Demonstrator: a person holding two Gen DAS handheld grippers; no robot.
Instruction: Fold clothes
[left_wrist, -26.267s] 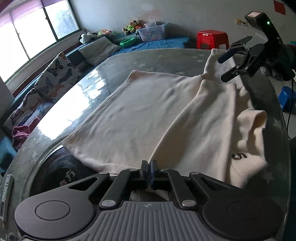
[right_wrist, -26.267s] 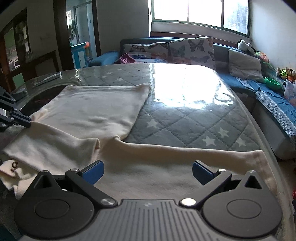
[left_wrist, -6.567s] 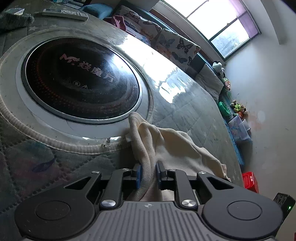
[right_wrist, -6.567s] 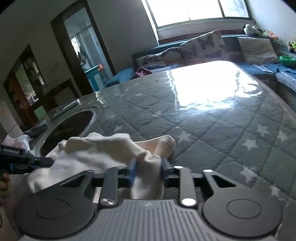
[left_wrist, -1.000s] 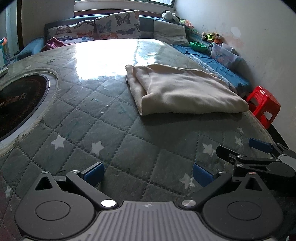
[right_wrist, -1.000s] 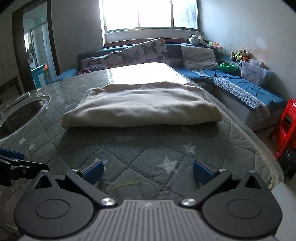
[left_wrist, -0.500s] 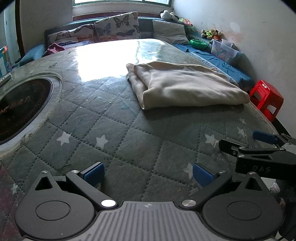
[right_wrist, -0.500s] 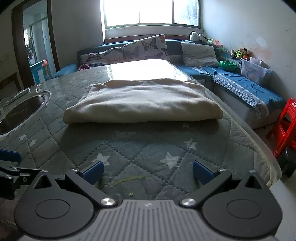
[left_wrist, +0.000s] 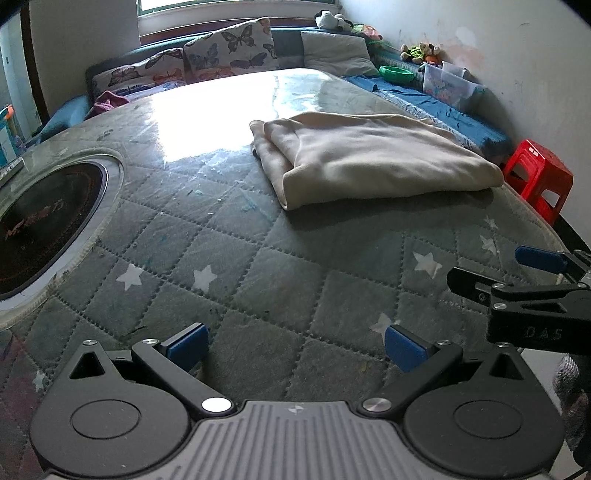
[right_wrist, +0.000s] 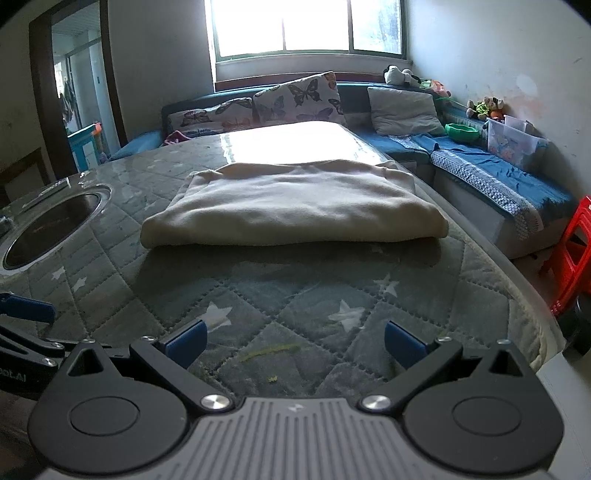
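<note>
A cream garment (left_wrist: 373, 158) lies folded into a thick rectangle on the quilted star-pattern table cover (left_wrist: 258, 266), toward the far right; it also shows in the right wrist view (right_wrist: 291, 203). My left gripper (left_wrist: 295, 345) is open and empty, well short of the garment, above the near part of the table. My right gripper (right_wrist: 293, 343) is open and empty near the table's front edge. The right gripper also shows at the right edge of the left wrist view (left_wrist: 517, 280), and a blue fingertip (right_wrist: 26, 308) of the left gripper shows at the left of the right wrist view.
A round black induction cooktop (left_wrist: 40, 225) is set into the table at the left. A red plastic stool (left_wrist: 535, 181) stands off the table's right side. A sofa with butterfly cushions (right_wrist: 295, 99), toys and a plastic bin (right_wrist: 513, 142) runs along the far and right walls.
Both grippers have drawn back a little from the folded garment, still open. The garment has not moved.
</note>
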